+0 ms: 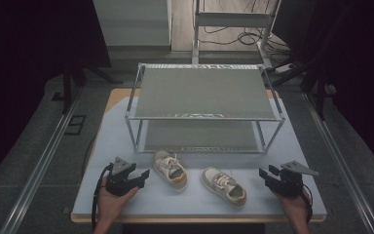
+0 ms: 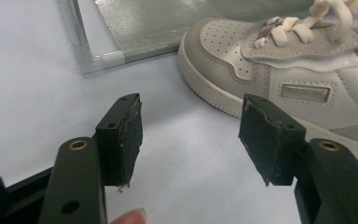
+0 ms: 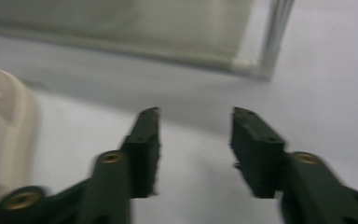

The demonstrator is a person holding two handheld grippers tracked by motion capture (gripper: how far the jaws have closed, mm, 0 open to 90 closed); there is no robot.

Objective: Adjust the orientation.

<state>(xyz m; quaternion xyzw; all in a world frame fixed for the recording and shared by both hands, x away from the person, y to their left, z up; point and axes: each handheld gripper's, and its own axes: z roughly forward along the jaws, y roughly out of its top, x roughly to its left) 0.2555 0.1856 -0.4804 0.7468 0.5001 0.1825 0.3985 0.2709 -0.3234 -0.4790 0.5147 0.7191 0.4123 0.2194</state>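
Rack (image 1: 202, 92) blocks behind — shoes (image 1: 171, 169) crowd middle.

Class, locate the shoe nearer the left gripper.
In the high view, that shoe lies on the table's left-centre, just in front of the metal rack, between the left gripper and the other shoe.

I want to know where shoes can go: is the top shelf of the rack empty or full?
Empty. The high view shows the top shelf of the rack as a bare grey surface; both shoes stand on the table before it.
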